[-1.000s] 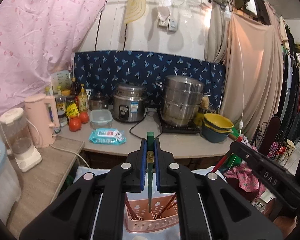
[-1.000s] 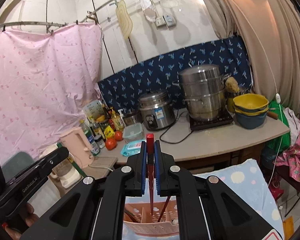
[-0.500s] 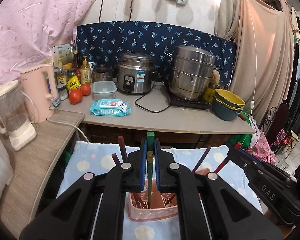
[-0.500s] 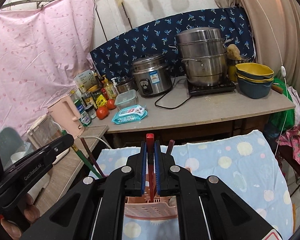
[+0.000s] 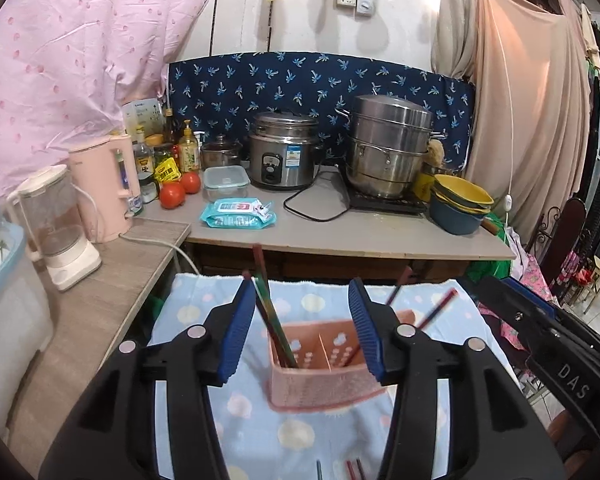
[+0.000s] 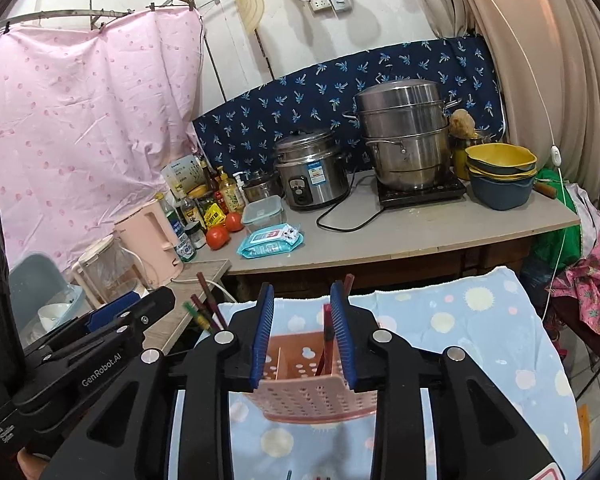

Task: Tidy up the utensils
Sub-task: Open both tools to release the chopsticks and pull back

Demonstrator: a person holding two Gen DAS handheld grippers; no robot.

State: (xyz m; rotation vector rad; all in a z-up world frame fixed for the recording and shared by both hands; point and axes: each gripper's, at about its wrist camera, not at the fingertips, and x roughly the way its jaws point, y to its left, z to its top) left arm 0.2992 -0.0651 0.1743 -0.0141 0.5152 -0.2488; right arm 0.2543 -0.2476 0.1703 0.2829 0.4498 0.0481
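A pink slotted basket with a middle divider stands on the dotted blue cloth. My left gripper hovers over it, its jaws opening. A green chopstick leans free in the left compartment beside the left pad, among dark red ones. My right gripper is over the same basket, jaws also opening. A red chopstick stands loose in the right compartment next to the right pad. More red chopsticks lean out to the right. A few chopsticks lie on the cloth near the bottom edge.
Behind the cloth-covered table runs a counter with a rice cooker, a steel steamer pot, stacked bowls, a wipes pack and tomatoes. A pink kettle and blender stand on the left side shelf.
Both grippers came down toward the basket and their jaws parted. The green chopstick left the left gripper and the red one left the right; both now stand in the basket.
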